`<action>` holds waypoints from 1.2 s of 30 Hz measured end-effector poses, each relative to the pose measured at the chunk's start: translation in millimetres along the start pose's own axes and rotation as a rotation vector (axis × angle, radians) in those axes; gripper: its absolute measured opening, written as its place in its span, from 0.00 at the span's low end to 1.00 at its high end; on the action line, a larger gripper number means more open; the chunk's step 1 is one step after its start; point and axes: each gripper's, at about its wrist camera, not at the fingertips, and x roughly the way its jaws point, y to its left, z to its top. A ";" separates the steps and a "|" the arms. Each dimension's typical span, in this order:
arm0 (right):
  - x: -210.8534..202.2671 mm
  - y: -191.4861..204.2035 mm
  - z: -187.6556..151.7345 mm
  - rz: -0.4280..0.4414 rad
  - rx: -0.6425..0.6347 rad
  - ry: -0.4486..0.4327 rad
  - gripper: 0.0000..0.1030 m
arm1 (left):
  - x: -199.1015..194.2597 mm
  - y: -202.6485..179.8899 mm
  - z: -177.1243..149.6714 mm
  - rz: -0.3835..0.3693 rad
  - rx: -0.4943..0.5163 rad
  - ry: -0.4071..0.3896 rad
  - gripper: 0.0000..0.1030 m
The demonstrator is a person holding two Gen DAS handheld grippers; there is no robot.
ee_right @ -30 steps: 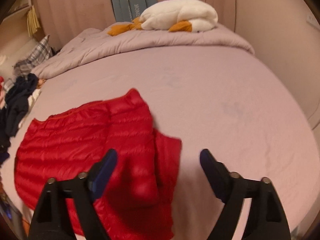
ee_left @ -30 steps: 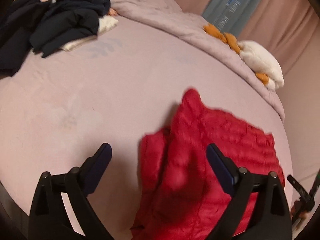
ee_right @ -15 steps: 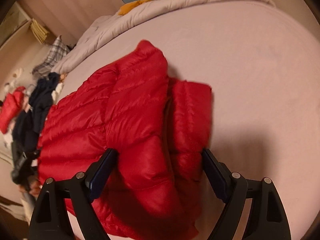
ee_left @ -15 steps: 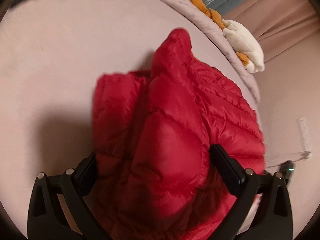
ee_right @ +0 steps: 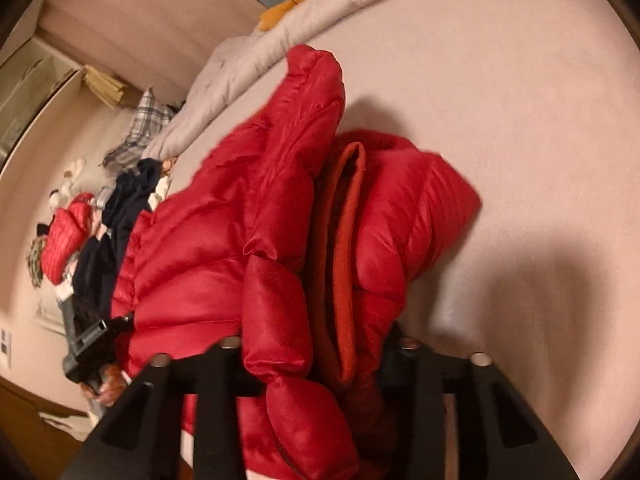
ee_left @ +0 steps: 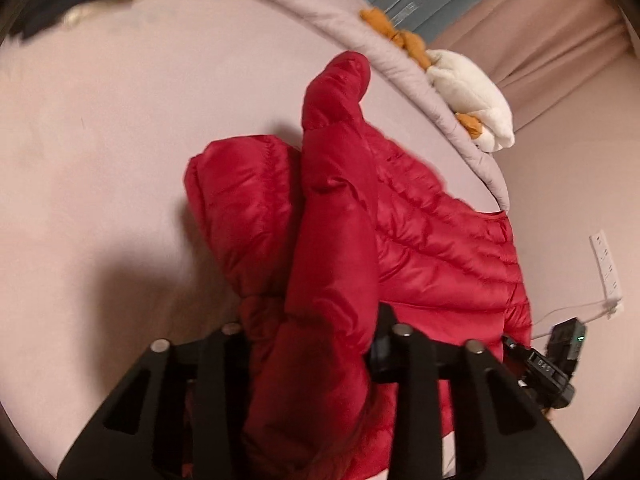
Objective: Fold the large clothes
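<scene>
We see a pale pink bed [ee_left: 120, 128] filling both frames, curtains [ee_left: 560, 32] upper right. Centre frame, our red puffer jacket [ee_left: 340, 220] lies bunched; the left gripper [ee_left: 312, 332] and right gripper [ee_right: 316, 344] are closing, jacket folds pinched between their jaws.

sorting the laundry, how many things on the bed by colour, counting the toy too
red: 2, the jacket held in the tongs and a second jacket in the far pile
dark navy: 1, garment
plaid: 1, cloth
white: 1, plush toy
total: 5
</scene>
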 end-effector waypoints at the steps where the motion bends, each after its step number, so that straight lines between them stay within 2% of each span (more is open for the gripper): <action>1: -8.0 10.3 -1.9 -0.019 -0.027 -0.023 0.28 | -5.6 -3.4 -0.1 0.006 0.015 -0.016 0.29; 7: -50.0 43.7 0.1 0.055 -0.090 -0.124 0.27 | -52.1 -28.1 4.6 0.039 0.067 -0.103 0.28; 10: -62.1 58.0 2.7 0.049 -0.125 -0.166 0.27 | -71.8 -38.9 6.8 0.017 0.095 -0.161 0.28; 13: -63.4 68.0 7.2 0.038 -0.160 -0.191 0.27 | -77.8 -45.6 11.4 0.026 0.132 -0.204 0.28; 16: -57.4 66.3 11.3 0.044 -0.149 -0.203 0.27 | -74.5 -41.5 15.1 0.033 0.134 -0.214 0.28; 24: -33.9 60.4 20.9 -0.037 -0.128 -0.215 0.27 | -34.8 -33.0 23.0 0.061 0.133 -0.192 0.28; 29: -14.9 44.7 24.1 -0.090 -0.087 -0.186 0.27 | 1.7 -19.2 22.6 0.148 0.125 -0.131 0.29; 33: 0.7 33.7 20.6 -0.150 -0.080 -0.145 0.28 | 18.6 -3.1 16.6 0.178 0.099 -0.083 0.37; 36: 6.0 28.0 16.3 -0.179 -0.064 -0.139 0.33 | 19.6 2.4 14.2 0.184 0.090 -0.072 0.44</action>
